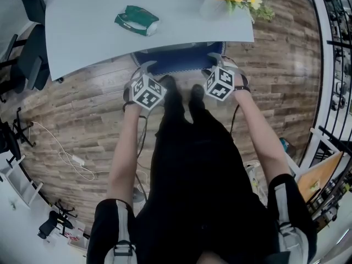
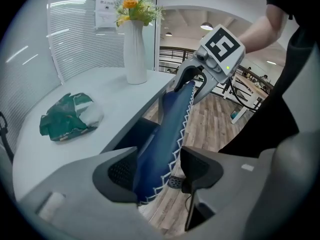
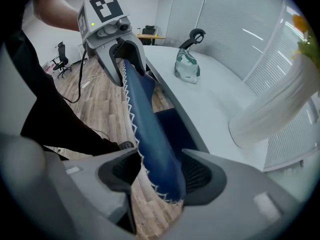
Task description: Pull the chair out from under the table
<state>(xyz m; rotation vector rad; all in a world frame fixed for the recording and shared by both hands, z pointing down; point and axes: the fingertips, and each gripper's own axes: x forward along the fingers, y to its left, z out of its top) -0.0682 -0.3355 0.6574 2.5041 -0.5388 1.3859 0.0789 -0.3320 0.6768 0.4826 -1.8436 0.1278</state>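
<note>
1. Left gripper view: the left gripper (image 2: 159, 170) is spread, its ribbed dark pads (image 2: 120, 172) straddling the top edge of the chair (image 2: 170, 129), a padded blue back with white zigzag stitching.
2. Right gripper view: the right gripper (image 3: 159, 173) is likewise spread astride that edge.
3. Only the head view shows the chair tucked under the pale table (image 1: 93, 37), on a wood-plank floor (image 1: 82, 109).
4. Farther along the tabletop are a crumpled green bag (image 1: 136, 21) and a white vase (image 2: 135, 54).

We find the chair (image 1: 179, 59) under the table's (image 1: 82, 43) near edge; on top, packet (image 1: 136, 21) left, flower vase (image 2: 135, 54) right.
</note>
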